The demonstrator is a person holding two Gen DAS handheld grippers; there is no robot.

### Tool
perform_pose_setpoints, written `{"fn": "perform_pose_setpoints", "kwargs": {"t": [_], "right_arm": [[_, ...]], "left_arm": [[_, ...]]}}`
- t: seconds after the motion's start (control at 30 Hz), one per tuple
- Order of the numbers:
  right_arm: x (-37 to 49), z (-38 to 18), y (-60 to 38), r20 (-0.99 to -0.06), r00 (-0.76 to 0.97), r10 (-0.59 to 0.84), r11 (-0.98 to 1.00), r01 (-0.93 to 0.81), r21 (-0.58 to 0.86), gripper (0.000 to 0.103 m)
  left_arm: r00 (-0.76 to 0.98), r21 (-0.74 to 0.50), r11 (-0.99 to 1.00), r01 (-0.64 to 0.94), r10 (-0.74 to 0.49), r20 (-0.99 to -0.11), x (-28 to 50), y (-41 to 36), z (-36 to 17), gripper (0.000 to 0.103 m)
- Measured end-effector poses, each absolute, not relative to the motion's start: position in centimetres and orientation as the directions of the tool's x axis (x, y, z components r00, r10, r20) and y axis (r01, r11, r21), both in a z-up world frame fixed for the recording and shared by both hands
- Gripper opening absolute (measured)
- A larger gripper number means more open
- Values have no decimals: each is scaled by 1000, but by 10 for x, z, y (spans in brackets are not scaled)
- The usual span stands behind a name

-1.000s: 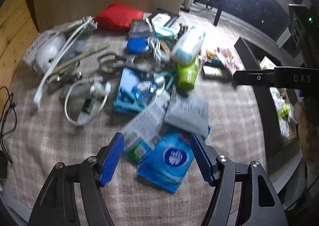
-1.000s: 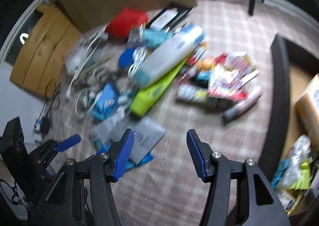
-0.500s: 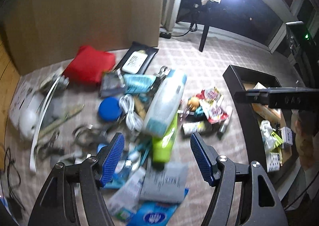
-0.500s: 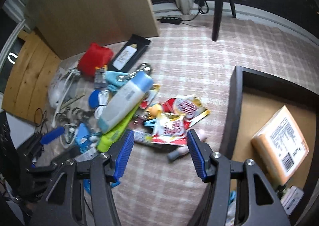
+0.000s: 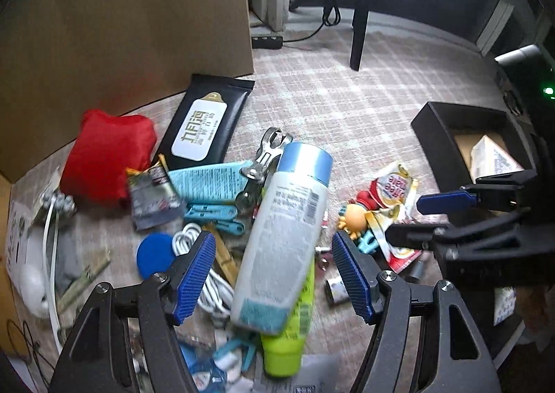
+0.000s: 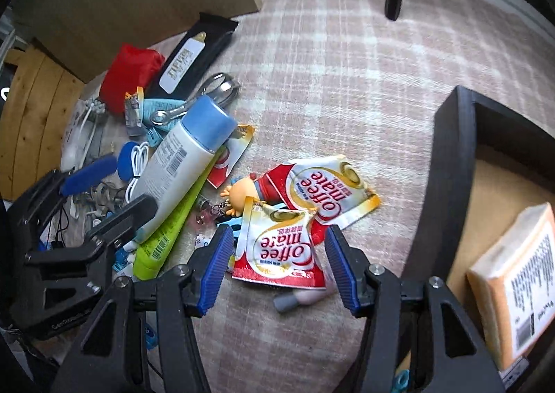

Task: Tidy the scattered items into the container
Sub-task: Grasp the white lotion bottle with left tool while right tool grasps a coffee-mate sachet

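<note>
Scattered items lie on a checked rug. My left gripper (image 5: 274, 271) hangs open above a white bottle with a blue cap (image 5: 284, 236), which rests on a lime green tube (image 5: 288, 341). My right gripper (image 6: 277, 264) is open over a red and white coffee creamer sachet (image 6: 277, 254); a second sachet (image 6: 329, 184) and an orange figure keychain (image 6: 239, 191) lie just beyond. The black box (image 6: 447, 164) stands to the right and holds a tan packet (image 6: 513, 289). The right gripper (image 5: 426, 219) shows at the right of the left wrist view, near the box (image 5: 437, 136).
A red pouch (image 5: 107, 157), a black wipes pack (image 5: 204, 125), a teal tube (image 5: 208, 181), metal tongs (image 5: 267, 153) and a white cable (image 5: 208, 275) crowd the pile's left. A cardboard panel (image 5: 121, 11) stands behind. A dark furniture leg (image 5: 359, 32) and power strip (image 5: 267, 41) sit beyond.
Both grippers travelled across the pile. The left went from the tissue packs to over the white bottle. The right came over the sachets, closer to the black box. The jaws look the same.
</note>
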State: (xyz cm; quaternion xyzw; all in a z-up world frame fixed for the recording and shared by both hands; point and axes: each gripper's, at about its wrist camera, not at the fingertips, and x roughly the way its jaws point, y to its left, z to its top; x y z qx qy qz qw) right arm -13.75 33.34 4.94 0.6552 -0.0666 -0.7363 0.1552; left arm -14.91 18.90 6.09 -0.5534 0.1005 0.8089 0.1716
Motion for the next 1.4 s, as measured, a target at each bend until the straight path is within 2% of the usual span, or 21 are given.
{"fn": "perform_pose_setpoints", "kwargs": {"t": [0.23,0.3,0.37,0.47,0.57,0.73,0.87,0.97,1.07,1.13,1.17,1.2,1.4], "right_arm": [[-140,36,327,-952,-65,-300,-948,132,290,57],[-139,33,328,-947,-54,-315,-944,122,307,57],[-138,31,332,-942,-47,-333,-939,107,326,57],[-137,29,336,-933,-36,-358,-931,90,354,54],[-137,28,342,-924,-29,-382,-922,84,379,47],[-133,30,342,-915,-31,-402,-913,93,398,41],[-129,35,343,-911,-50,-408,-911,85,404,22],[-128,36,343,-915,-46,-402,-914,90,397,20],[-130,34,344,-916,-44,-398,-916,82,394,22],[-129,35,344,-916,-49,-398,-916,69,394,32],[-129,36,344,-916,-54,-396,-917,63,393,49],[-130,39,343,-916,-64,-396,-918,60,393,61],[-142,48,315,-944,-90,-317,-943,136,304,63]], "left_arm": [[-288,-32,-913,-407,162,-944,-160,191,45,67],[-279,-38,-909,-415,167,-946,-160,193,42,64],[-271,-47,-903,-426,177,-946,-159,196,41,56],[-265,-47,-896,-441,180,-947,-158,202,39,51],[-262,-56,-893,-447,191,-946,-159,205,38,49],[-274,-62,-893,-445,202,-940,-155,203,39,46],[-278,-76,-894,-441,217,-936,-153,201,40,45],[-282,-73,-895,-440,215,-935,-151,201,42,45],[-284,-64,-894,-443,208,-936,-149,201,43,45],[-284,-64,-894,-443,208,-936,-149,200,44,45],[-284,-67,-896,-439,209,-936,-148,199,44,45],[-285,-70,-898,-435,211,-935,-148,199,45,45],[-289,-69,-899,-432,210,-934,-148,195,46,45]]}}
